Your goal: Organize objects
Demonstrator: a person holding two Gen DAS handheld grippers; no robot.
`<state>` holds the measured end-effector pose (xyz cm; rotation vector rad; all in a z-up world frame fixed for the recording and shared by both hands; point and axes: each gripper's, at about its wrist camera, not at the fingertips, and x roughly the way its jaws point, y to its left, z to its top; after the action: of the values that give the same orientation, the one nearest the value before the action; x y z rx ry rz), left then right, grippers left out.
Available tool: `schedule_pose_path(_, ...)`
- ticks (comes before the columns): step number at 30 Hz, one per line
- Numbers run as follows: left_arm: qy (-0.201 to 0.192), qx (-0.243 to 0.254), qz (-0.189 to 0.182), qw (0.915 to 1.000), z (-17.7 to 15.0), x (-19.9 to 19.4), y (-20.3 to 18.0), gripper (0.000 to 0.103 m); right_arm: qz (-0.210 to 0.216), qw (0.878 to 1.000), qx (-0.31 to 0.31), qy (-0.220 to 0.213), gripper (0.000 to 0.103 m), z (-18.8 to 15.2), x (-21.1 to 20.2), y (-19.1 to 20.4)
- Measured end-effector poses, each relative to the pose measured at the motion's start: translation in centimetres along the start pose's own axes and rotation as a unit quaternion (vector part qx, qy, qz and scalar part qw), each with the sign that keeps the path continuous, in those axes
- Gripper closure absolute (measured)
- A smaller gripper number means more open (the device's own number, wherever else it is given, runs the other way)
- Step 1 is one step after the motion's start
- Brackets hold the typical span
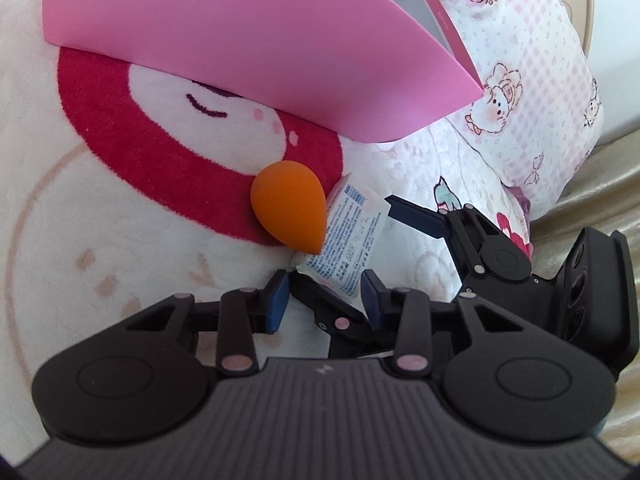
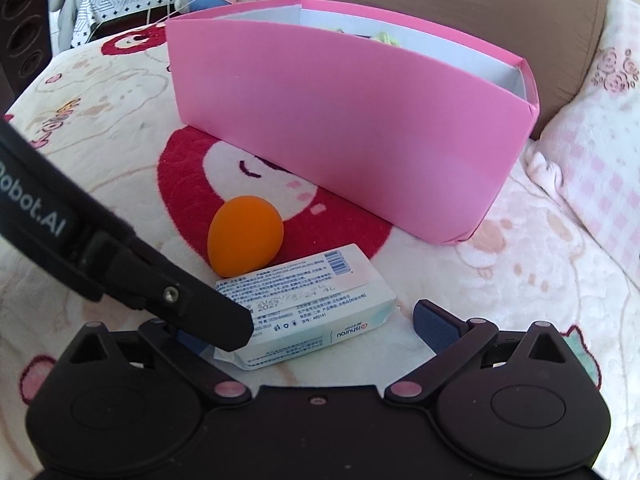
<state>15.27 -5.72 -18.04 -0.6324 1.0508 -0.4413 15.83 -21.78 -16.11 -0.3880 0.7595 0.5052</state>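
Two grippers flank one white packet (image 1: 346,248) on the blanket (image 1: 80,200). Left wrist view: left gripper (image 1: 326,300) clamps the packet's near end, orange sponge (image 1: 288,210) touching it. Right wrist view: right gripper (image 2: 316,330) spread wide around the packet, pink box (image 2: 352,136) behind.

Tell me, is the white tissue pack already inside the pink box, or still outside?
Outside. The tissue pack lies flat on the blanket before the pink box, beside the orange sponge, between the left gripper fingers.
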Motion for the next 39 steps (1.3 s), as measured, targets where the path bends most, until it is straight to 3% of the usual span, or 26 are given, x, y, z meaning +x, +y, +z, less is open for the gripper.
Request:
schedule_pose_path(6,0.003,0.017,-0.005,0.9998,-0.1,0.0,0.0,0.07,0.055,0.998,-0.006,0.021,0.006,-0.1,-0.2,-1.1)
schedule_pose_path(10,0.0,0.042,0.01,0.9991,0.0,0.3,-0.7,0.073,0.044,0.999,-0.02,0.004,0.005,-0.3,0.4,-0.5)
schedule_pose_path(16,-0.007,0.026,0.011,0.9996,0.5,0.4,-0.3,0.073,0.043,0.999,0.013,-0.005,0.001,-0.3,1.5,-1.4)
schedule_pose_path(19,-0.01,0.026,0.012,0.9996,0.6,0.4,-0.4,0.073,0.034,0.999,-0.015,-0.015,0.01,-0.4,0.9,-0.4)
schedule_pose_path(22,-0.015,0.02,-0.007,0.9997,0.3,-0.2,-0.4,0.074,0.032,0.999,0.002,-0.004,0.015,-0.2,0.4,-0.2)
schedule_pose_path(27,-0.012,0.021,-0.007,0.9997,-0.6,-0.5,-0.6,0.074,0.015,1.0,0.012,0.003,0.017,-0.6,-0.4,1.1)
schedule_pose_path(32,-0.013,0.012,-0.007,0.9998,-1.5,-1.3,-0.4,0.074,0.022,0.996,0.076,0.031,0.016,-0.7,-1.2,1.3)
schedule_pose_path(39,-0.013,-0.027,-0.009,0.9995,-2.6,-2.4,1.8,0.074,0.039,0.995,0.079,0.043,0.016,-1.3,-3.1,3.3)
